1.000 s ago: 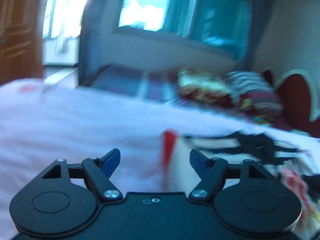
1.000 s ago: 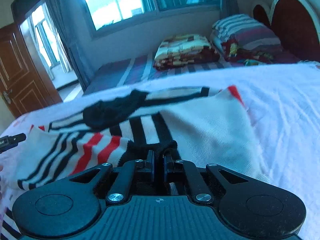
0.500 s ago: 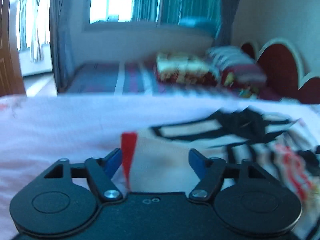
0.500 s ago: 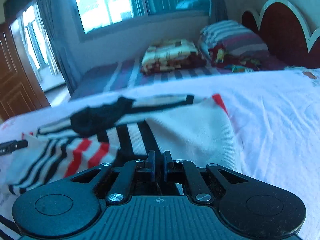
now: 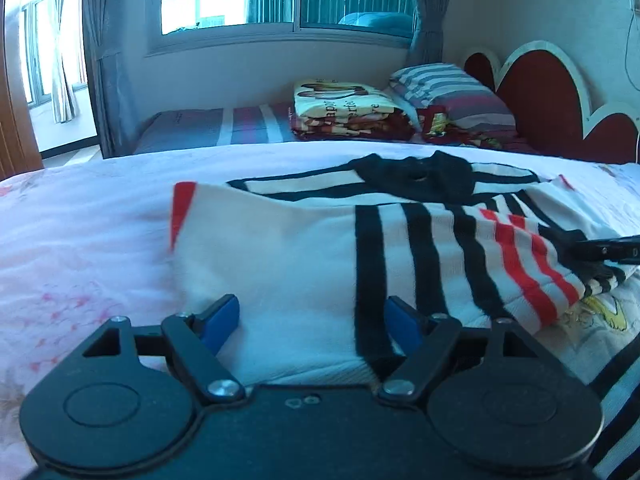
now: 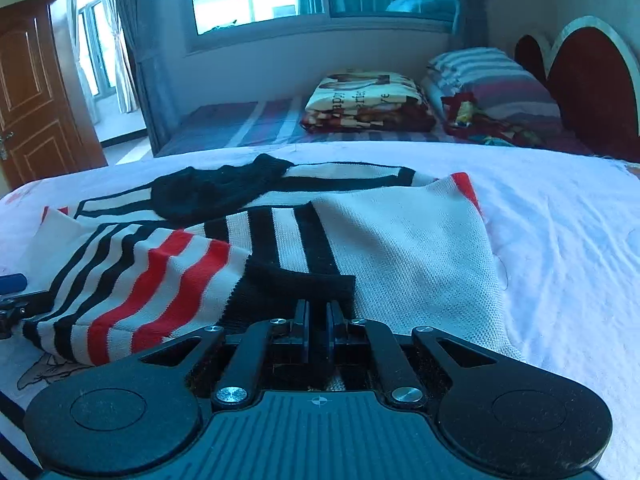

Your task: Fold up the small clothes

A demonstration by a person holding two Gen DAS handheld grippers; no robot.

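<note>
Sweater: a small knitted sweater (image 5: 304, 256), white with black and red stripes and a black collar, lies spread on the white bed sheet (image 5: 80, 232) in front of both my grippers.
Where it lies: its near hem runs right under the two grippers; the black collar (image 6: 216, 192) points away toward the window.
How it will handle: I judge it soft, light and floppy; the loose knit should drape and stretch, not hold a crease, and may drag on the sheet.
Where to take hold: I judge the thick edges best, meaning the hem corners or the black ribbed cuff (image 6: 292, 288), where the pads can pinch doubled fabric.
Left gripper: my left gripper (image 5: 312, 316) stands wide, and its jaws have just been opening further; the white hem lies between the blue fingertips (image 5: 220, 316), but the pads do not press on it.
Right gripper: my right gripper (image 6: 318, 320) is nearly closed, its pads a narrow slit apart, pinching the black cuff of the striped sleeve.
Sleeve: the red and black striped sleeve (image 6: 152, 280) lies folded across the body of the garment.
Other gripper seen: in the right wrist view a blue tip of the left gripper shows at the far left edge.
Background: a folded blanket (image 6: 368, 100) and a striped pillow (image 6: 492, 80) lie on a second bed beyond.
</note>
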